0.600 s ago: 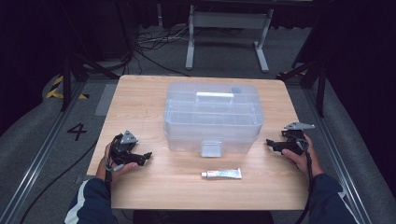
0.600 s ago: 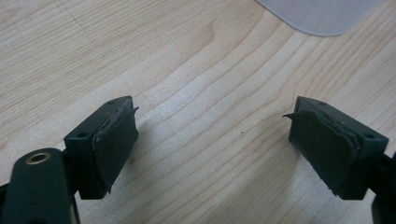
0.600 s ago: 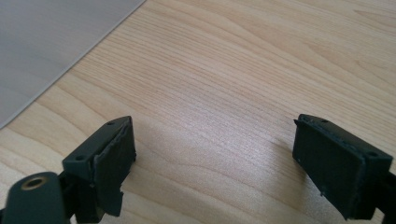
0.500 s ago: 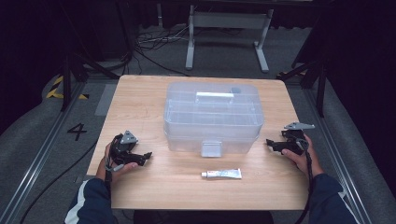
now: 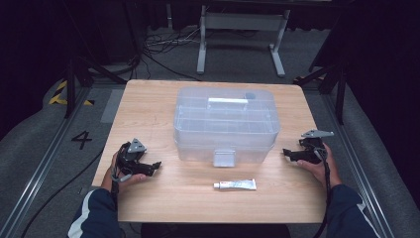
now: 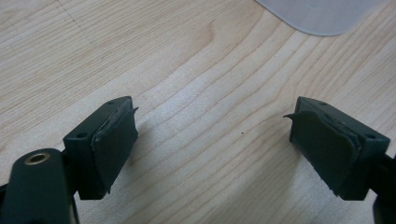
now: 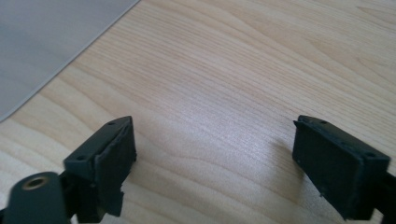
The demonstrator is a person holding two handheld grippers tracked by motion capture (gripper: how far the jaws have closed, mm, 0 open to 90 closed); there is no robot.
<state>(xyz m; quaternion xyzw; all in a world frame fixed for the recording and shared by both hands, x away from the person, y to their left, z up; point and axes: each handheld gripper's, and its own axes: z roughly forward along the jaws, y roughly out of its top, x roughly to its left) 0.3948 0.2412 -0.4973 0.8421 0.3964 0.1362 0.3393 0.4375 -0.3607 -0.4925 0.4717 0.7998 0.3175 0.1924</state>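
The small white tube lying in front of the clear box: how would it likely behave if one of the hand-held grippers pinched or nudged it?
The tube looks small and thin, so probably light. It lies flat on the table, and its flattened end should keep it from rolling far. It may dent under a firm pinch, though its stiffness cannot be told.

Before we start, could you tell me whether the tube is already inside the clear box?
No, the tube lies on the table in front of the closed clear box, apart from it.
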